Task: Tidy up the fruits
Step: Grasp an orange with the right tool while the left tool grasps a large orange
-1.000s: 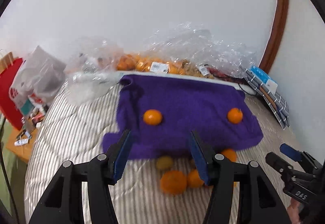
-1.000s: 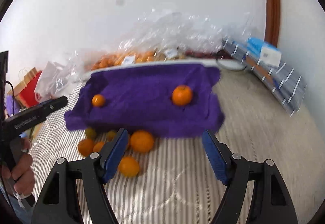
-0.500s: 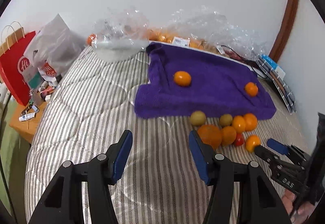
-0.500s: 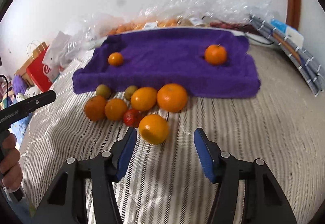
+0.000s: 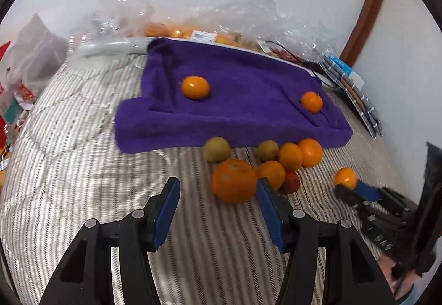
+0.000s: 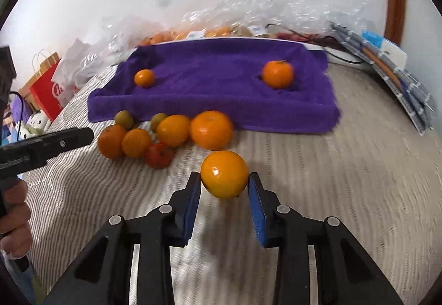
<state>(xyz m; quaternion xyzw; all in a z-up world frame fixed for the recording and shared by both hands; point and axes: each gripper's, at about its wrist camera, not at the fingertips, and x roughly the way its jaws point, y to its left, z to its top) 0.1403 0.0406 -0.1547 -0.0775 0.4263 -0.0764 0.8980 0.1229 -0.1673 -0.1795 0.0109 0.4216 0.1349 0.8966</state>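
A purple towel lies on a striped bed with two oranges on it, one left and one right. In front of it lies a heap of oranges, two green fruits and a red one. My right gripper has its pads on both sides of a single orange on the bed. My left gripper is open and empty, with a big orange just ahead of its right finger.
Clear plastic bags of fruit lie behind the towel along the wall. A red paper bag and white bags stand at the left. A striped flat packet leans at the right wall.
Both grippers moved closer to the fruit heap. My right gripper narrowed around the single orange. My left gripper came nearer to the big orange.
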